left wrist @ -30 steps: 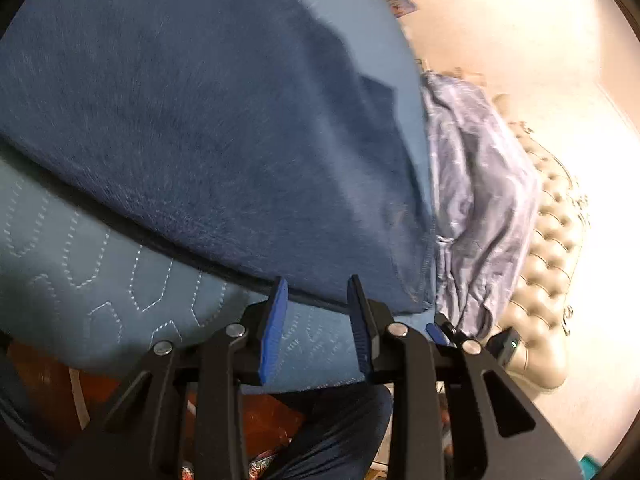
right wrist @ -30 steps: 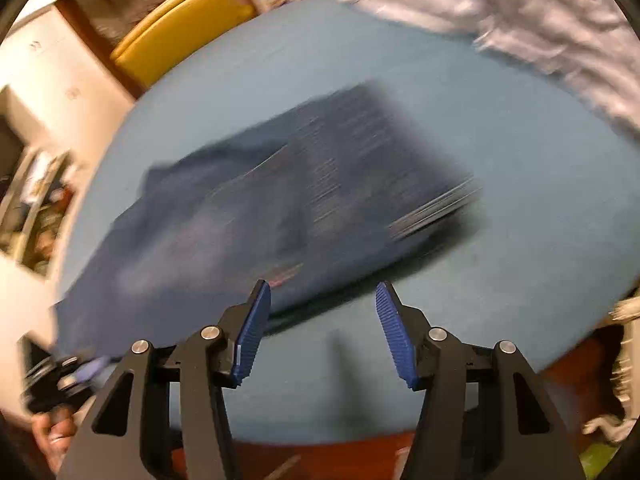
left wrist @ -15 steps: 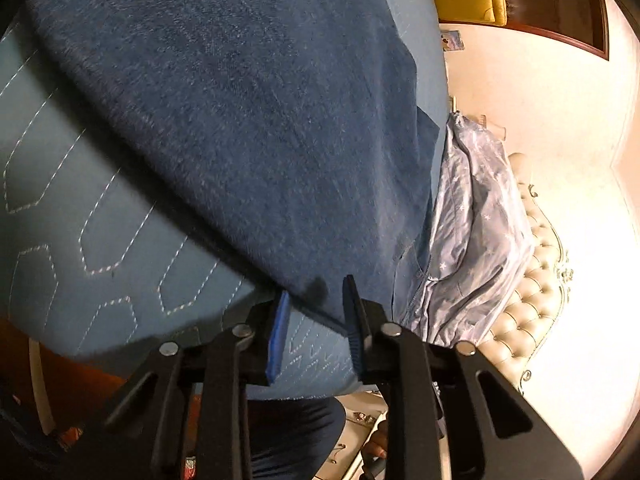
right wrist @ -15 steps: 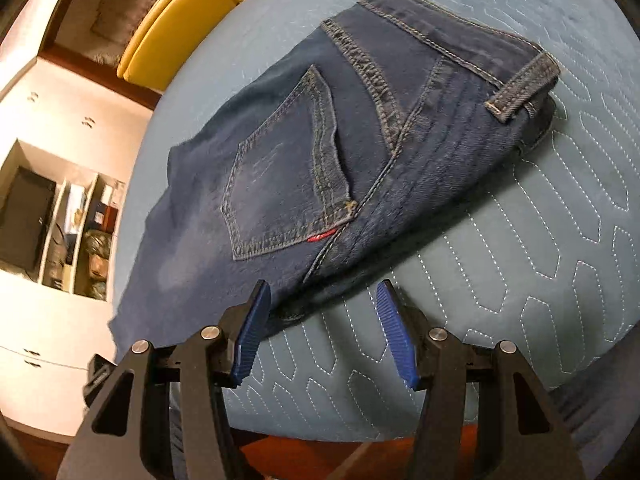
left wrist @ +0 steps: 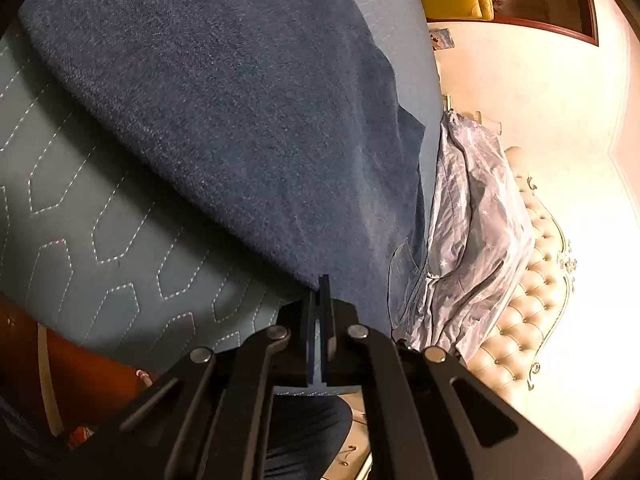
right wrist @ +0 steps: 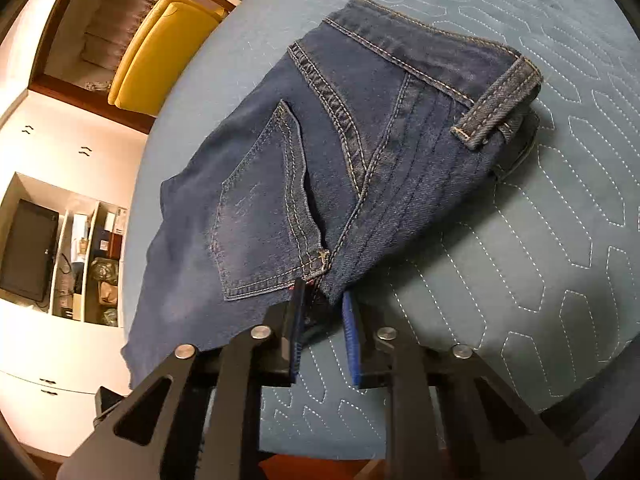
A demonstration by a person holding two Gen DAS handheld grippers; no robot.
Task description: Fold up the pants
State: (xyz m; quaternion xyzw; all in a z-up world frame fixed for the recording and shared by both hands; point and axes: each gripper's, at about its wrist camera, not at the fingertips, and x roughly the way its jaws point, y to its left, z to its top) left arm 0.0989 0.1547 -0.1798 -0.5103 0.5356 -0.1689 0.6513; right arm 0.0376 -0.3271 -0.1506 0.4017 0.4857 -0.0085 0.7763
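Observation:
Dark blue jeans [right wrist: 360, 140] lie folded lengthwise on a teal quilted bed [right wrist: 520, 240], back pocket up, waistband at the far right. My right gripper [right wrist: 323, 300] is at the near edge just below the pocket's corner. Its jaws are closing, and a bunched fold of denim sits between the blue pads, which touch it. In the left wrist view a plain stretch of the jeans [left wrist: 240, 100] fills the upper frame. My left gripper [left wrist: 321, 280] is shut, its pad tips pinching the near edge of the denim.
A crumpled lilac duvet [left wrist: 472, 220] lies beyond the jeans, against a cream tufted headboard [left wrist: 536, 300]. A yellow armchair [right wrist: 160, 52] stands past the bed's far side. White shelves with a dark monitor [right wrist: 28, 248] are on the left. The quilt's near edge [left wrist: 100, 320] drops to a brown floor.
The left jaws have shut on the denim's edge. The right gripper came down to the jeans' near edge, and its jaws narrowed from wide open onto the fold.

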